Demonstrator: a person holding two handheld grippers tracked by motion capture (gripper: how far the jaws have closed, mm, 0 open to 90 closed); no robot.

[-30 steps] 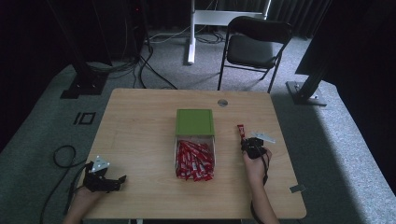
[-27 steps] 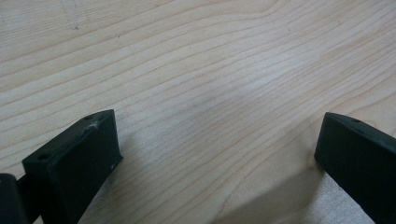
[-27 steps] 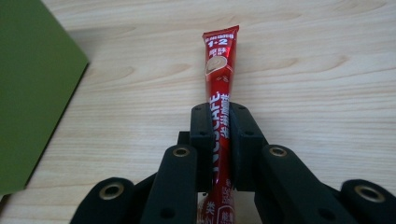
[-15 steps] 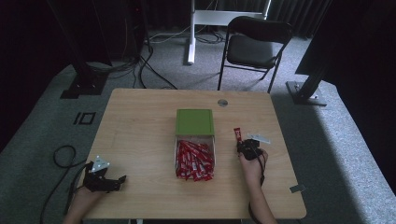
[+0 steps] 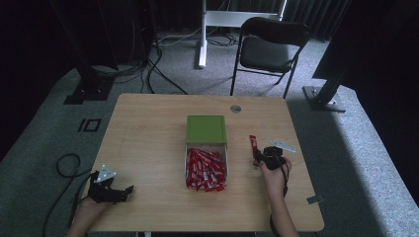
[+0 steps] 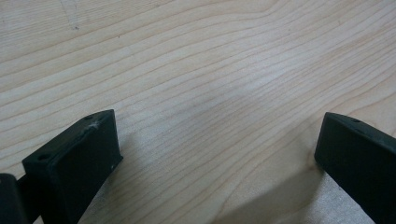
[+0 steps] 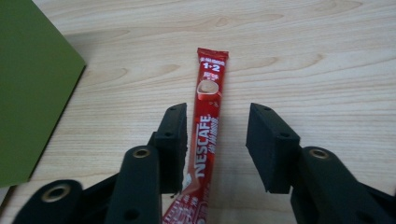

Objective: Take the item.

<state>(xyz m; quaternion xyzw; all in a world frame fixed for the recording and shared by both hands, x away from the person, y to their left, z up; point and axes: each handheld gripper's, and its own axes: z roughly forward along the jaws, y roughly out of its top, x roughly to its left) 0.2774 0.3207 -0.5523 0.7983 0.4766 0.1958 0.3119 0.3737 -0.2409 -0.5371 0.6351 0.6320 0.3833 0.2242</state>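
A red Nescafe stick sachet lies flat on the wooden table, lengthwise between the jaws of my right gripper. Those jaws have just been opening and now stand apart, the left one close beside the sachet. From above, the sachet lies right of a clear tray full of several red sachets, with the right gripper at its near end. A green lid covers the tray's far half. My left gripper rests at the table's near left corner, and its jaws stand wide open over bare wood.
The green lid lies close to the left of the right gripper. A round cable hole sits near the table's far edge. A small grey tag lies at the near right corner. A black chair stands beyond the table.
The right hand has edged slightly toward the near side, with the sachet staying at its tip. The left hand has kept still.
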